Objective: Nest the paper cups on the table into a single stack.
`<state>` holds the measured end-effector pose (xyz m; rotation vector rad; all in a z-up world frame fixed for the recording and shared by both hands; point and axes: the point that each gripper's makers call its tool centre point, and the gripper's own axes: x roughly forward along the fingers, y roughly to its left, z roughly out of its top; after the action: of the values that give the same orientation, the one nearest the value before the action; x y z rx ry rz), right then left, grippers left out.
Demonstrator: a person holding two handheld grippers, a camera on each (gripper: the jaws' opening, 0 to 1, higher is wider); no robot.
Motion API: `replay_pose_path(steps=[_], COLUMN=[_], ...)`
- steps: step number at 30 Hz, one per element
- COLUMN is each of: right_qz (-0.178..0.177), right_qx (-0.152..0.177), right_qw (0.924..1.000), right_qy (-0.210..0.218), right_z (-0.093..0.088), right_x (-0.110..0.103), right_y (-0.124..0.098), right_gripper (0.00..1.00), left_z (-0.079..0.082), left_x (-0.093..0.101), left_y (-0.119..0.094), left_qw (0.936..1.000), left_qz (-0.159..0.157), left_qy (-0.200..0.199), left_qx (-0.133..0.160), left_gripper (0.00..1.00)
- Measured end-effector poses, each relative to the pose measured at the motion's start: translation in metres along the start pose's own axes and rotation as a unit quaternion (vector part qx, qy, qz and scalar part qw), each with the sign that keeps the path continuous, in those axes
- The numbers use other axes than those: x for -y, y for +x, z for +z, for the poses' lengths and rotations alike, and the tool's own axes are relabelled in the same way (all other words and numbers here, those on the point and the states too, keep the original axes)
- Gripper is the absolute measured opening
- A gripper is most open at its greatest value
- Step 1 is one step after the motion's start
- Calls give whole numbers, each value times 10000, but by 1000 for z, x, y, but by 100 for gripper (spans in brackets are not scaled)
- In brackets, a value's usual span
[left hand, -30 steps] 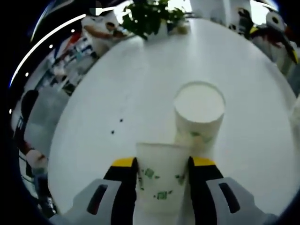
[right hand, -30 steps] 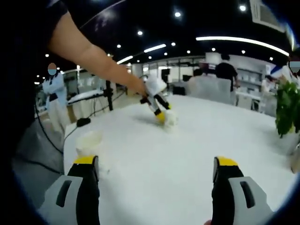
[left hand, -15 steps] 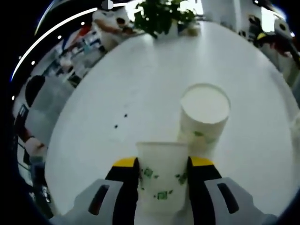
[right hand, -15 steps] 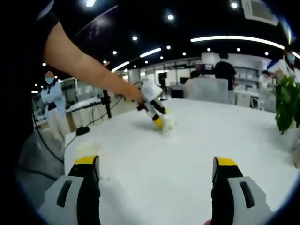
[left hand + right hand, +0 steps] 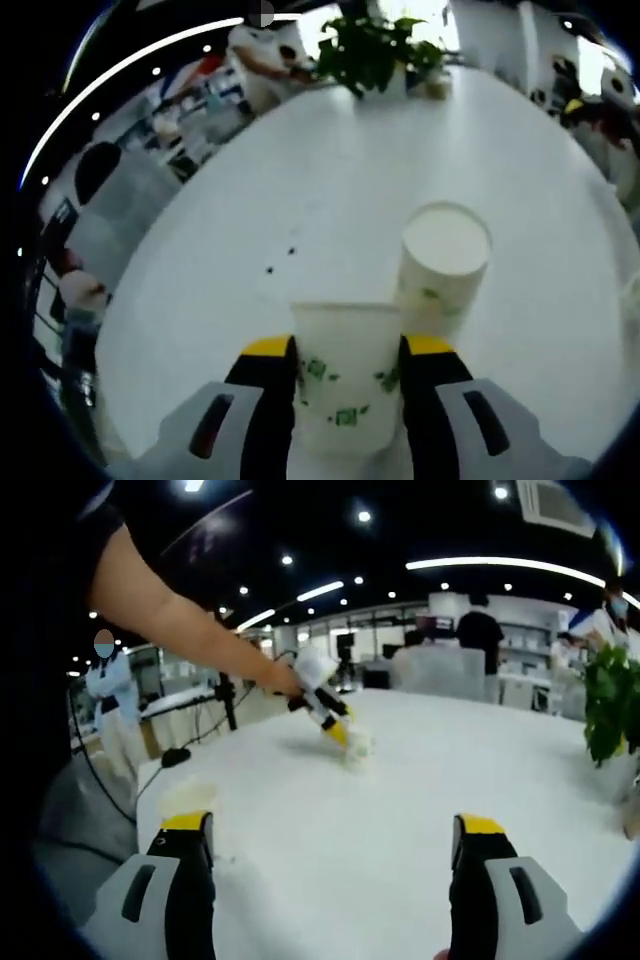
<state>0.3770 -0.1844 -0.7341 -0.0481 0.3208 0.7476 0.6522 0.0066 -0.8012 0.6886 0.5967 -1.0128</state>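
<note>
Left gripper view: the left gripper is clamped on a held paper cup, mouth up, 1 yellow-tipped jaw pressed on each side of its wall. The second cup stands upright on the white table, lying toward 1 o'clock from the held cup and just beyond it; the 2 walls look near or touching, cannot tell which. Both cups' long axes run roughly parallel, mouths open toward the camera. Judgement: nesting turns on bringing the held cup's base over that open mouth at 1 o'clock; the left gripper is by far the nearer tool. A potted plant sits at 12 o'clock, well apart. Right gripper view: the right gripper has its jaws spread wide with nothing between them, hovering low over the table. The left gripper shows at 12 o'clock, angled down, held on an outstretched forearm. A third cup sits at 10 o'clock, just beside the right gripper's left jaw.
</note>
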Motion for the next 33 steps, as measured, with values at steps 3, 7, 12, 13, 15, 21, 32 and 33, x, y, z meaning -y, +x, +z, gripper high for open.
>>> replay_pose_path(steps=[3, 7, 12, 13, 15, 21, 32, 33], right_qz=[23, 36, 53, 55, 61, 78, 104, 107], right_qx=[-1, 6, 21, 19, 31, 45, 48, 49], right_qw=[10000, 10000, 10000, 10000, 10000, 9999, 9999, 9999], right_qy=[-11, -38, -60, -68, -69, -85, -101, -102], right_z=[1, 3, 5, 6, 7, 10, 11, 11], right_x=[-1, -2, -4, -4, -5, -7, -10, -10], right_y=[0, 0, 2, 2, 2, 2, 3, 3], right_gripper=[97, 97, 97, 97, 97, 97, 97, 97], left_z=[7, 26, 46, 50, 57, 81, 113, 115], left_x=[-3, -17, -33, -37, -41, -47, -47, -48], left_y=[-7, -18, -33, -37, -43, -63, -92, -95], left_qw=[9994, 9947, 9867, 9838, 9791, 9600, 9248, 9218], left_qz=[156, 453, 786, 863, 967, 1141, 1189, 1201], left_qy=[-228, -574, -807, -892, -975, -1351, -1859, -1904], left_qx=[230, 720, 1176, 1295, 1503, 2169, 3099, 3155], left_gripper=[39, 39, 38, 38, 38, 38, 38, 38])
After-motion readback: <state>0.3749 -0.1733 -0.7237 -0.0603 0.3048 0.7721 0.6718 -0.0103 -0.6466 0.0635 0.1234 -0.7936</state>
